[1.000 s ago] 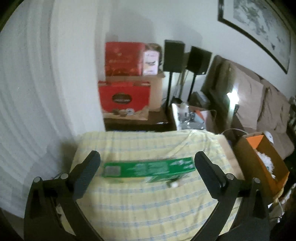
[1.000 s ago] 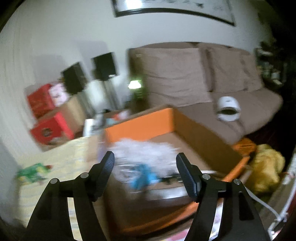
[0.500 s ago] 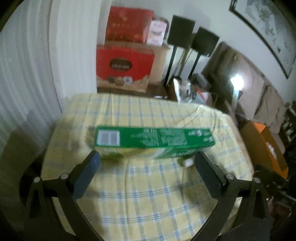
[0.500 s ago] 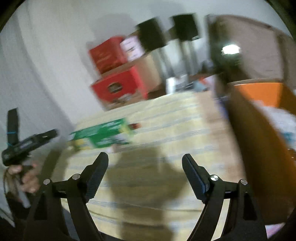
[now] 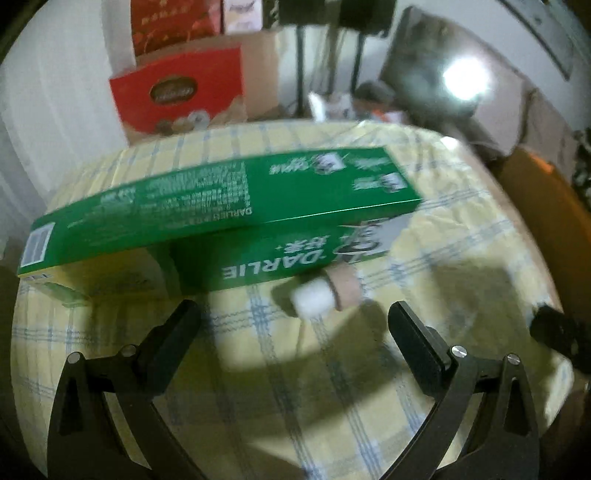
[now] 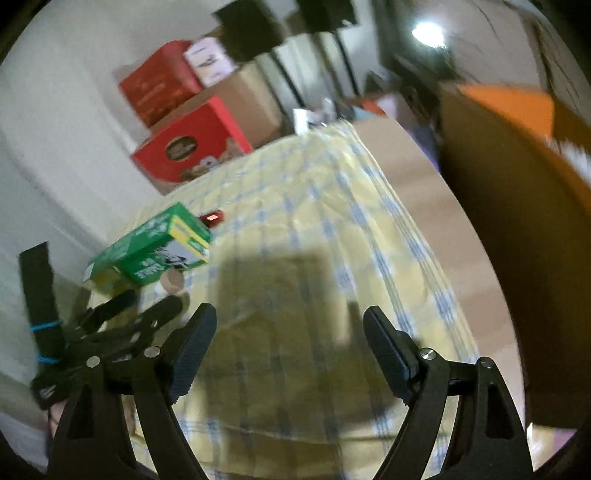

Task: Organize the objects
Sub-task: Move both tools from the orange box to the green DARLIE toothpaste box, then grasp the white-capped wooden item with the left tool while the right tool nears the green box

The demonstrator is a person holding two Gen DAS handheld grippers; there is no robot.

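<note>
A long green Darlie box (image 5: 221,206) lies on the yellow checked tablecloth (image 5: 332,387), with a small tan and white cylinder (image 5: 325,293) against its near side. My left gripper (image 5: 293,325) is open and empty, just short of the box and the cylinder. In the right wrist view the box (image 6: 151,247) and cylinder (image 6: 173,282) lie at the left, with a small red object (image 6: 212,218) behind the box. My right gripper (image 6: 290,332) is open and empty above the cloth. The left gripper (image 6: 122,317) shows there too.
Red gift boxes (image 5: 181,92) and a brown carton (image 6: 243,99) stand behind the table by the wall. Black speaker stands (image 6: 255,22) are further back. An orange-lined cardboard box (image 6: 517,122) stands right of the table.
My left gripper has moved down close to the green box and cylinder. My right gripper has swung left from the orange box to over the tablecloth.
</note>
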